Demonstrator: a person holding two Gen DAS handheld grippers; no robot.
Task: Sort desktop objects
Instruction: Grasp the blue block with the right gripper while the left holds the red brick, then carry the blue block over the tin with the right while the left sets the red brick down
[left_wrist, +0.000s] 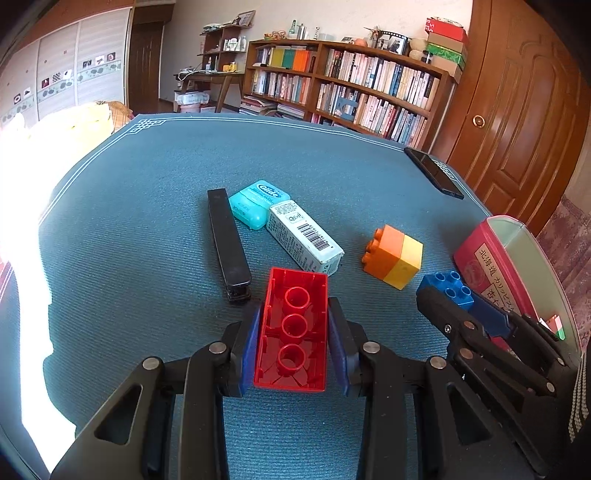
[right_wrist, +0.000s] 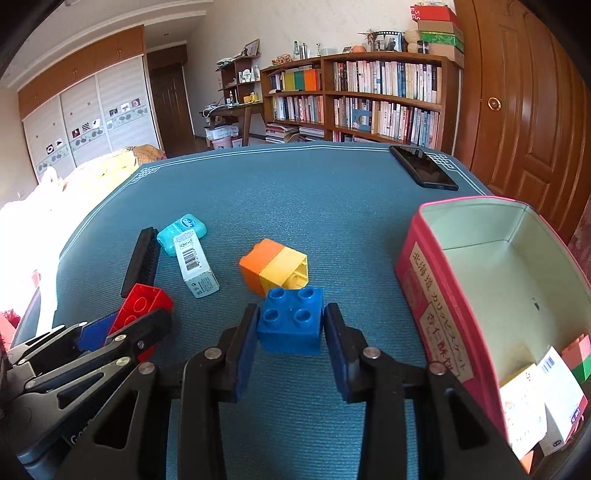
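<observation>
In the left wrist view, a long black plastic stapler-like bar (left_wrist: 228, 243) lies left of centre on the blue-green woven surface (left_wrist: 140, 206). Just right of its far end sits a teal plastic dental-floss case (left_wrist: 256, 204) whose lid reads "Glide". It touches a pale green cardboard carton (left_wrist: 304, 238) with a barcode and small print too fine to read. At lower centre, the left gripper (left_wrist: 293, 343) is clamped on a red translucent plastic building brick (left_wrist: 293, 332), hollow underside up, blue pads pressed to both long sides. Right of centre stands an orange and yellow pair of joined plastic bricks (left_wrist: 393, 256). At the right edge, a red tin box (left_wrist: 491, 254) carries Japanese writing beginning "北海道"; a black smartphone (left_wrist: 434, 172) lies in the upper right.

In the right wrist view, the left gripper (right_wrist: 110, 328) shows at lower left with the red brick in it. At lower centre, the right gripper (right_wrist: 291, 325) holds a blue plastic four-stud brick (right_wrist: 290, 321): the left pad touches its side, while the right pad sits right at the other side and I cannot tell if it presses. The blue brick sits just in front of the orange and yellow pair. The tin box fills the right side, with small cartons and bricks in its lower right corner.
</observation>
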